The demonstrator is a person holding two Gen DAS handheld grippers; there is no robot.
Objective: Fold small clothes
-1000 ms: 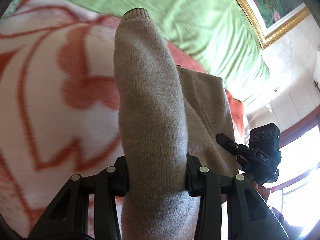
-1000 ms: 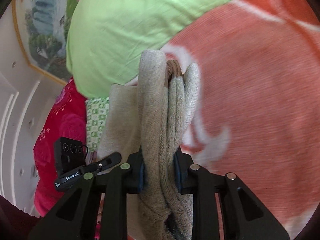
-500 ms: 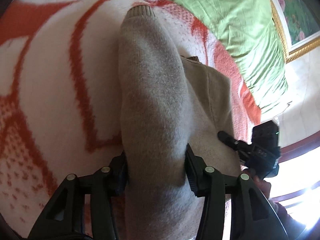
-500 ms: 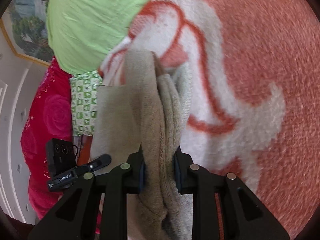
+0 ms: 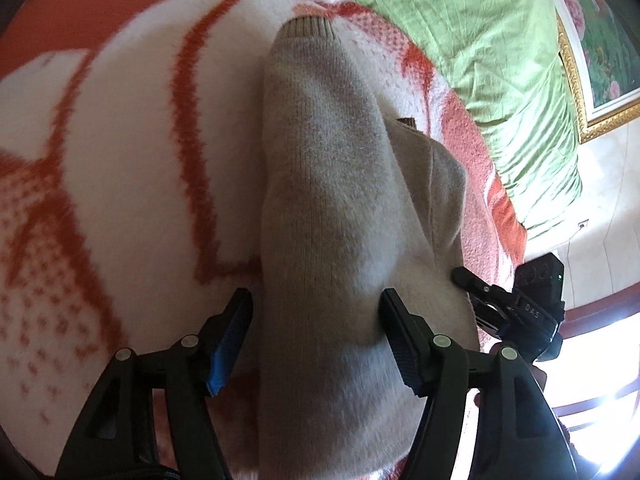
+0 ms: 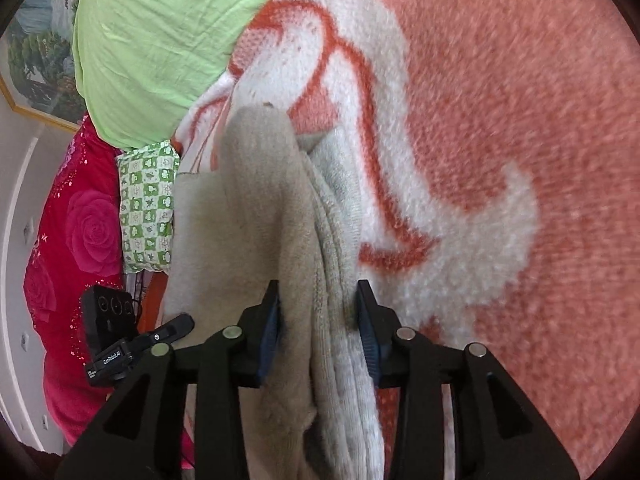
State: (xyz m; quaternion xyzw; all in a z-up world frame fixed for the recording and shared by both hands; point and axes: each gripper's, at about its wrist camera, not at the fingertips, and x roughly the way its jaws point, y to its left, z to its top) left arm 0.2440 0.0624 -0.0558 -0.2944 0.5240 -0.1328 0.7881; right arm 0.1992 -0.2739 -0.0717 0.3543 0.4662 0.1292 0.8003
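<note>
Soft, light and floppy, the beige sweater lies on the bed's blanket, best taken by its edges, as the left gripper and right gripper both spread open around its folds.

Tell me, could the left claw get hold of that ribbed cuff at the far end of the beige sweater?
Probably yes. The left claw is opening around the sweater, and the cuff lies uncovered on the blanket straight ahead.
</note>
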